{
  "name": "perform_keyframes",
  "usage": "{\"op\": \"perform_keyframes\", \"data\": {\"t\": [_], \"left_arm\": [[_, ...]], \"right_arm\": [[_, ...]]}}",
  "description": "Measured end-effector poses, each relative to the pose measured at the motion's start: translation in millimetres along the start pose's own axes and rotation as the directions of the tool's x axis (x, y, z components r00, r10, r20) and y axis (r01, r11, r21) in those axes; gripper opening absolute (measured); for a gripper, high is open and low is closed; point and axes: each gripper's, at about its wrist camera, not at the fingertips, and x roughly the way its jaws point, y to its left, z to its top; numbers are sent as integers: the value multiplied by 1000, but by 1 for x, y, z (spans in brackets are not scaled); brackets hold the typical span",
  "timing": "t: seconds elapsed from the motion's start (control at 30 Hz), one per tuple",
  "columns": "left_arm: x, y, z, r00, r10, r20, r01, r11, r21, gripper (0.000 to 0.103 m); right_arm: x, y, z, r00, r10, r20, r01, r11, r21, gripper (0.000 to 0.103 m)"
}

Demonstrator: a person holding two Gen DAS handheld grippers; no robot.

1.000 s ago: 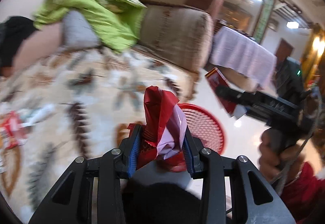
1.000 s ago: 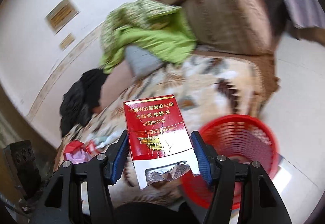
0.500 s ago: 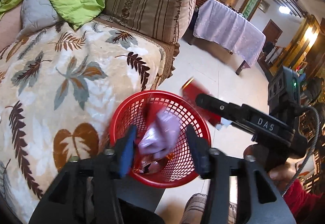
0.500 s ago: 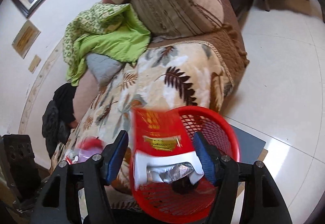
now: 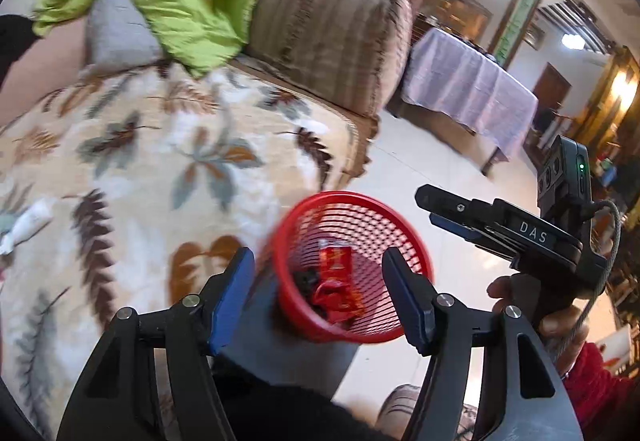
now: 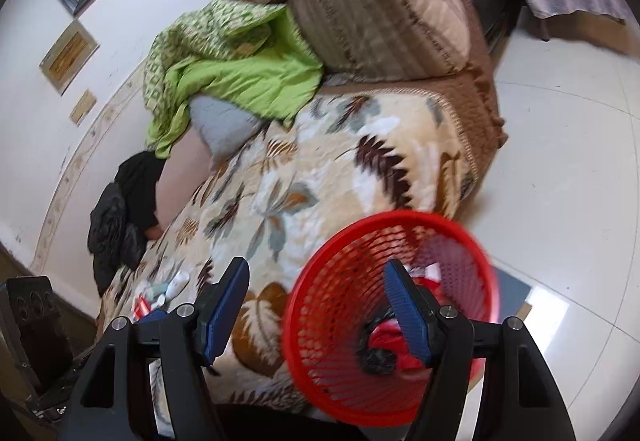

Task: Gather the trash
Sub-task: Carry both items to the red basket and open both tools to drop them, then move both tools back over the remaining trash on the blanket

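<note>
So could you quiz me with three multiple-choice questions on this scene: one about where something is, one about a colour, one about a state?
1. Where does the red basket stand?
A. on the sofa cushion
B. on the floor beside the leaf-patterned blanket
C. on the cloth-covered table

2. What colour is the crumpled quilt at the sofa's back?
A. green
B. blue
C. orange

3. How are the left gripper and right gripper now?
A. both clamped on trash
B. only the left holding something
C. both open and empty

Answers: 1 B, the basket sits on pale tile at the blanket's edge. 2 A, it is bright green. 3 C, the fingers are spread apart and the red wrappers lie inside the basket.
</note>
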Motion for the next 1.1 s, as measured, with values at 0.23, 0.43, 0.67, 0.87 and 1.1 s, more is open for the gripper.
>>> {"op": "perform_keyframes", "data": {"t": [0.23,0.43,0.67,0.87,1.1], "left_arm": [[-47,44,-33,993,113,40,-111,992,-66,65],[-88,84,-65,976,209,59,-199,970,-142,65],[-133,136,-97,939,336,76,-309,919,-245,65],[-170,192,-123,897,436,74,-381,848,-369,65],[-208,260,-138,825,562,61,-466,737,-490,66]], "right_arm": [[22,64,-26,996,59,-68,-68,988,-141,74],[58,119,-60,982,89,-166,-129,960,-248,74],[105,183,-101,958,114,-265,-208,909,-362,74],[135,232,-122,943,132,-306,-258,870,-420,73],[159,273,-135,952,155,-265,-273,825,-495,73]]}}
